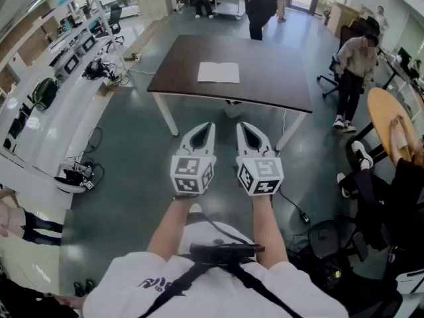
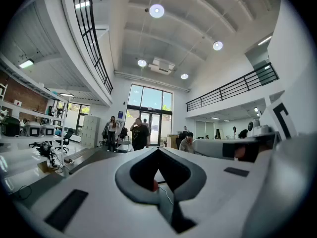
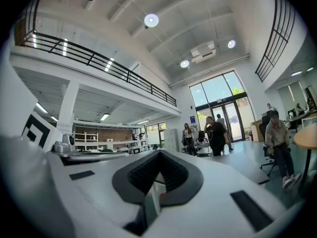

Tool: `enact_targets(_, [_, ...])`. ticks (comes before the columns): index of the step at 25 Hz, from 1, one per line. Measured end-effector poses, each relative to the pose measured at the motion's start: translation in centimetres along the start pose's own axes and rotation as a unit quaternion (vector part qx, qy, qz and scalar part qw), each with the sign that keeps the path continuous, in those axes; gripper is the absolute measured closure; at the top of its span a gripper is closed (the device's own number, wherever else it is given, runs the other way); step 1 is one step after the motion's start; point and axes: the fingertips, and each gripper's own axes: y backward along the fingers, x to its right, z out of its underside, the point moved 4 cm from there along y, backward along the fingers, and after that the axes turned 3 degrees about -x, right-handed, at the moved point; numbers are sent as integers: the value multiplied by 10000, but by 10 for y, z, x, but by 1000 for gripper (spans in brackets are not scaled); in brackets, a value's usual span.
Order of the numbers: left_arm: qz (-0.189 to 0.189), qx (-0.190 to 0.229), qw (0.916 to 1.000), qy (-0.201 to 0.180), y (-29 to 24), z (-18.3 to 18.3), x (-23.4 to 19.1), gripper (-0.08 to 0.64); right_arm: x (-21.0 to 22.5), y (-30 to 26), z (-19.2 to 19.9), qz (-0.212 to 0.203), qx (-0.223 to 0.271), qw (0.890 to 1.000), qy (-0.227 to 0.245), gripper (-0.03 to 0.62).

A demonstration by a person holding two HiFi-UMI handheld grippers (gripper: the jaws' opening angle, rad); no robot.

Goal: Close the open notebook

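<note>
1. Head view – The notebook (image 1: 218, 72) lies open and flat on the dark table (image 1: 265, 78), at the far side of the scene and well apart from both tools. The left gripper (image 1: 209, 126) and right gripper (image 1: 241, 124) are held side by side in the near middle, over the floor and short of the table's near edge. Both sets of tongs are drawn together at the tips, with nothing in them. The left forearm (image 1: 169, 227) and right forearm (image 1: 268, 227) reach forward in parallel, with the tools held roughly level.
   - Judgement: the task is at the approach step, as the cover is untouched. The next move calls for walking up to the table, then getting a jaw tip under one outer edge of the notebook so that half can be folded over.

2. Left gripper view – The left gripper (image 2: 158, 149) points level across the room. Its jaws meet at the tip and grip nothing. I cannot make out the notebook here.

3. Right gripper view – The right gripper (image 3: 159, 151) also points level, and its tongs are likewise pressed together and empty. The table (image 3: 247, 165) shows ahead to the right, still distant.
</note>
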Motion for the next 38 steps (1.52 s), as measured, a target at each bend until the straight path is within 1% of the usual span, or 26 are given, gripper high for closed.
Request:
enact_targets(8, [-4,-86,9999,150,-24,6,-12,552,10,-22,6,-5,-131,9999,-12,591])
enact_targets(12, [31,-102,9996,254,-55,7,-28,552,22,-44,8,3,-143,9999,-75,591])
enact_targets(15, [76,-73,9993,355,-80,4,-40,552,32,-65,3,41,-147,9999,-35,591])
enact_targets(18, [154,-35,9993,351,-103,-2,-54,552,40,-91,-5,85,-74,9999,-30,591])
enact_targets(21, [183,28,9991,376,-124,-8,-75,552,43,-122,-9,90,-17,10000,-8,591])
enact_targets(27, [112,176,9991,368,-161,-21,-132,552,34,-190,-11,25,-71,9998,205,591])
enact_targets(35, [192,141,9991,342,-195,-24,-191,552,33,-261,-5,180,-99,9996,198,591])
enact_targets(38, [215,95,9989,416,-204,-18,-209,552,32,-279,2,250,-167,9994,182,591])
